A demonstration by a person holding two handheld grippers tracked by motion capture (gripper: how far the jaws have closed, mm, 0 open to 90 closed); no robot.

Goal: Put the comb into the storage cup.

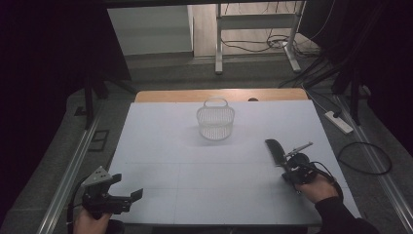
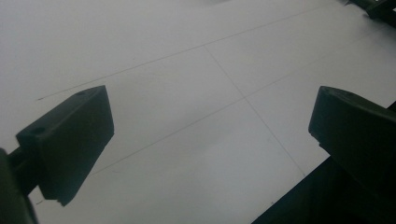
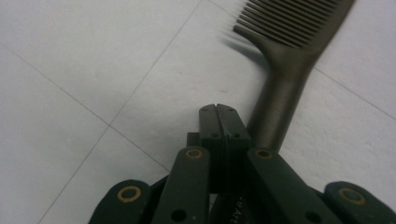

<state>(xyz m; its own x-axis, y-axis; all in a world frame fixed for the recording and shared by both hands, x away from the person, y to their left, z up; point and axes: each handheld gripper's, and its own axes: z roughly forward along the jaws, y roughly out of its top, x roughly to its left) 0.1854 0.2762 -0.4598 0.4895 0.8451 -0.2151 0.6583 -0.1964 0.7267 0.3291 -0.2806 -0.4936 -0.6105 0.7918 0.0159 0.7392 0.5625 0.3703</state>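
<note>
A white wire basket [image 1: 215, 119] stands upright near the far middle of the white surface [image 1: 185, 146]; whether it holds anything cannot be told. A dark comb [image 1: 275, 152] lies right, its handle beside the right gripper [image 1: 290, 171], jaws pressed together, gripping nothing. The left gripper [image 1: 127, 186] hovers near-left, jaws wide apart. Cables trail across the grey floor [image 1: 243, 73].

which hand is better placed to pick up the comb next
Right. The right gripper sits beside the comb handle, jaws shut, while the left gripper waits open at the table's near-left corner, far from it.
</note>
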